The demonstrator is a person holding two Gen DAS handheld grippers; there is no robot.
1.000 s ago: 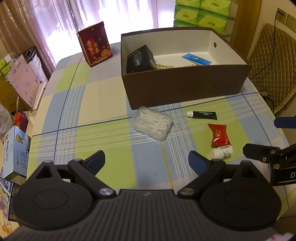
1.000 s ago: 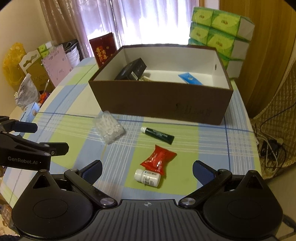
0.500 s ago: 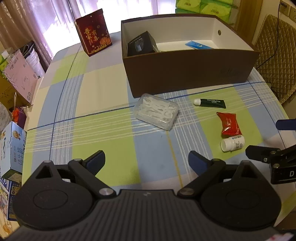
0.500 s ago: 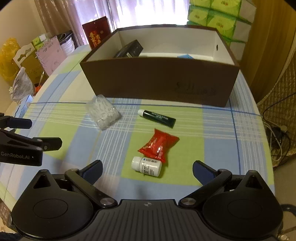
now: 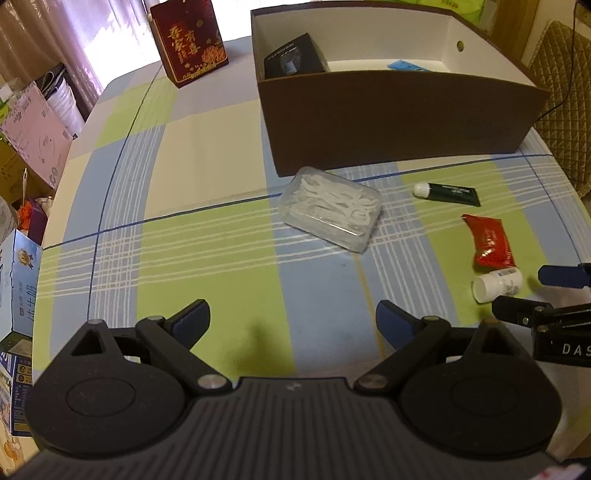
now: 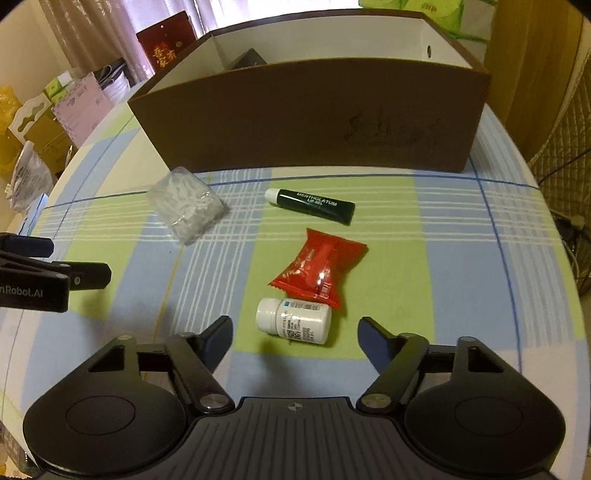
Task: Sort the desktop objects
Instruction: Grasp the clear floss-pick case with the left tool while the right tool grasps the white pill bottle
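A white pill bottle lies on its side on the checked tablecloth, just ahead of my open right gripper. A red snack packet lies right behind it, then a dark green lip gel tube. A clear box of floss picks lies ahead of my open, empty left gripper, well apart from it. The brown cardboard box stands behind them, holding a black carton and a blue packet. The right gripper also shows at the right edge of the left wrist view.
A red gift box stands at the table's far left. Cartons and bags crowd the floor beyond the left table edge. Green tissue packs stand behind the box. A quilted chair is at the right.
Both grippers have moved forward and lower toward the table. The pill bottle now lies close in front of the right gripper's open fingers. No object has moved.
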